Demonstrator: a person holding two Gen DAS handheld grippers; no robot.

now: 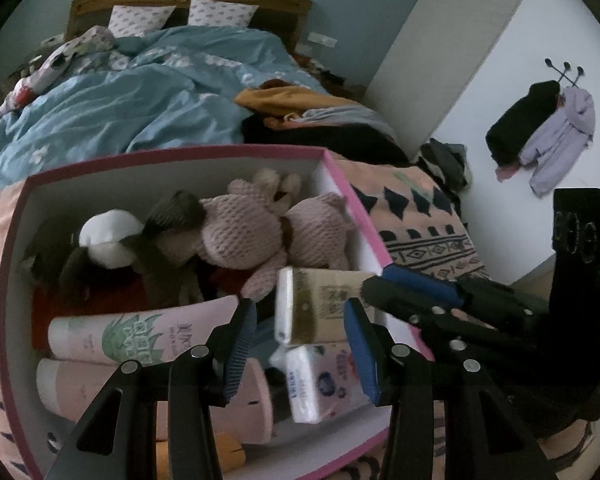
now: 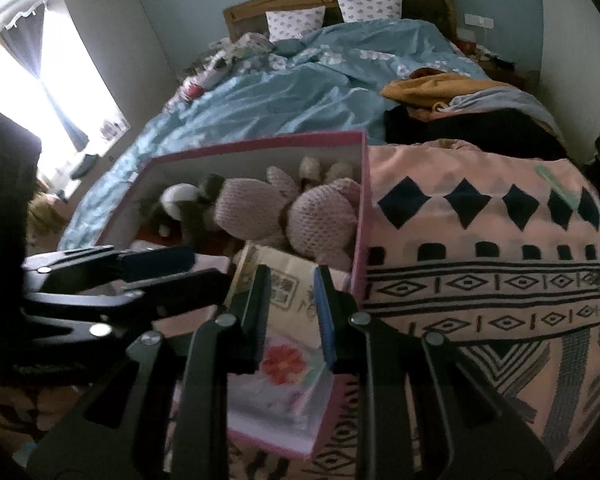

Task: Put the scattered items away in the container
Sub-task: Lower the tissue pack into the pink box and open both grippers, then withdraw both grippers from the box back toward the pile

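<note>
Pinching the light, squashy tissue pack (image 2: 284, 300) by its end works — right gripper (image 2: 292, 278) clamps it, left gripper (image 1: 300, 310) gapes narrowly, empty.

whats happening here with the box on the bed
A person with a gripper in each hand is tidying things into a pink-edged box on the bed. The right gripper holds a beige packet over the box's near corner. The left gripper hangs over the box with a white tissue pack between its fingers, not clearly gripped. Already inside are a pink knitted toy, a dark and white plush toy and two pink tubes.
</note>
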